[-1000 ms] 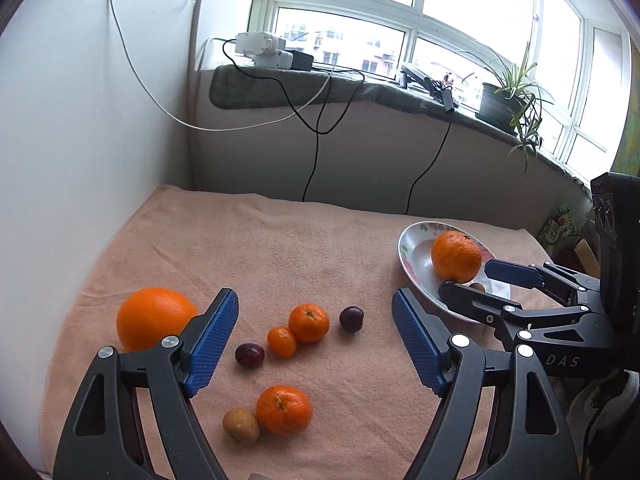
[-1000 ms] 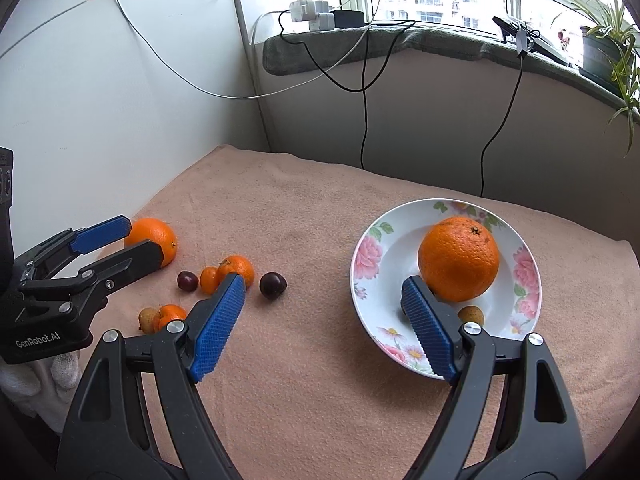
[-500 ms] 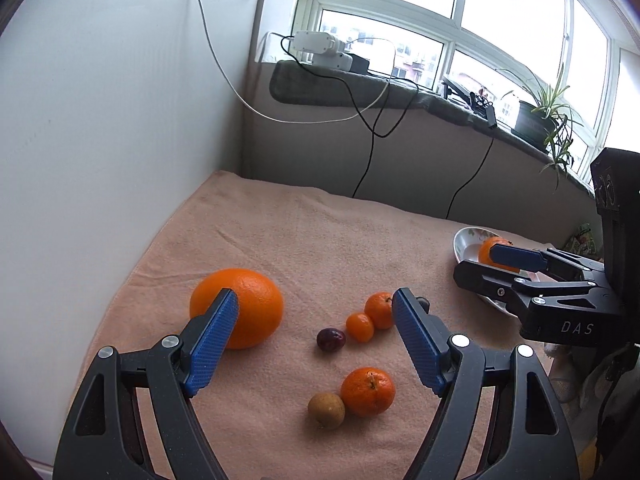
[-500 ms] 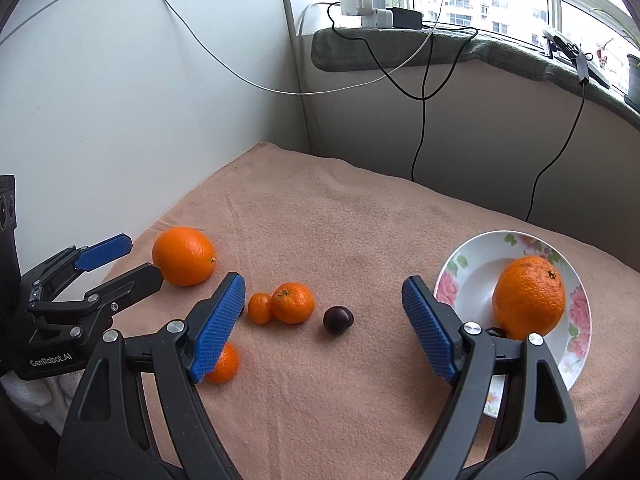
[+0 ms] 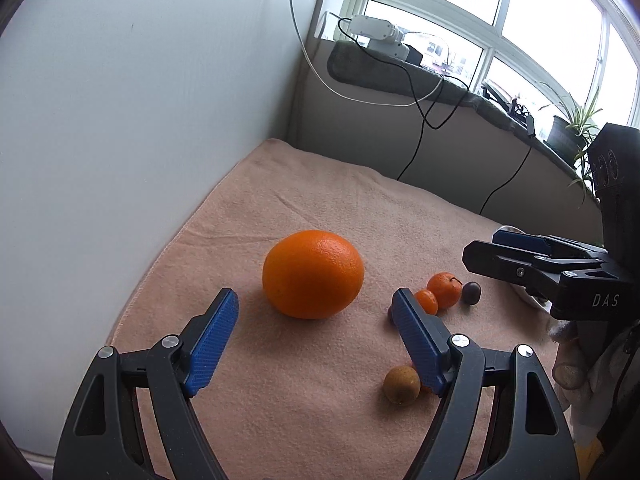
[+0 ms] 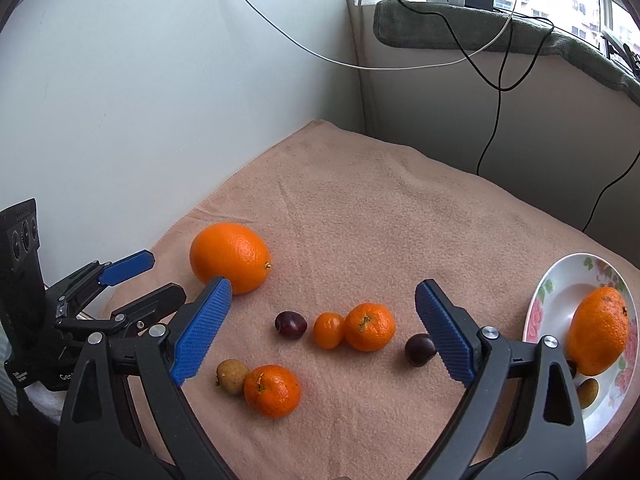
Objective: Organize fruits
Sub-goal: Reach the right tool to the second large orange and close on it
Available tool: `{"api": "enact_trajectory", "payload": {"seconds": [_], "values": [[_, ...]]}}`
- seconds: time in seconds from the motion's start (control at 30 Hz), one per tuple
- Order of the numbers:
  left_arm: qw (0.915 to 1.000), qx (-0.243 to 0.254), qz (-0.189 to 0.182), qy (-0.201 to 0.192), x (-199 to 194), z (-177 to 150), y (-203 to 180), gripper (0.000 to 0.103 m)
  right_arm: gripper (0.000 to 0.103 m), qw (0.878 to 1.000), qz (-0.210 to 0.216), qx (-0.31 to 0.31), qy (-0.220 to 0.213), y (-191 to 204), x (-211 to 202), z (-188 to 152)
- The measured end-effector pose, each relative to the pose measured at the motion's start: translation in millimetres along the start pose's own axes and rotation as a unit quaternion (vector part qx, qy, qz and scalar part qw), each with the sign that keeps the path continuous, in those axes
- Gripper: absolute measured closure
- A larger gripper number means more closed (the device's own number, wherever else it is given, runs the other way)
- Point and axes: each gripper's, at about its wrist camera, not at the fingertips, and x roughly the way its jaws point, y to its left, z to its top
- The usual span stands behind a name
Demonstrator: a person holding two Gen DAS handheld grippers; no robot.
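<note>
Jaws of both grippers stood apart and empty, the right pair having just widened.
One orange lay on the plate; a large orange and smaller fruits remained on the bench towel.

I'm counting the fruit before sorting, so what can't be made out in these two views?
- Left wrist view: plate almost wholly behind the right gripper.
- Left wrist view: a dark fruit mostly behind the left gripper finger.
- Right wrist view: plate cut by the edge; brown fruit partly hidden.
</note>
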Motion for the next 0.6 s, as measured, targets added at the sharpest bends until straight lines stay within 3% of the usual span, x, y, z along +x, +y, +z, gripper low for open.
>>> {"api": "enact_trajectory", "payload": {"seconds": [0.6], "values": [[0.9971,-0.046,-0.047,0.038,27.5,-0.7,15.7,0.026,0.008,0.994,0.085,-0.030,0.057,41.3,61.8,18.2]]}}
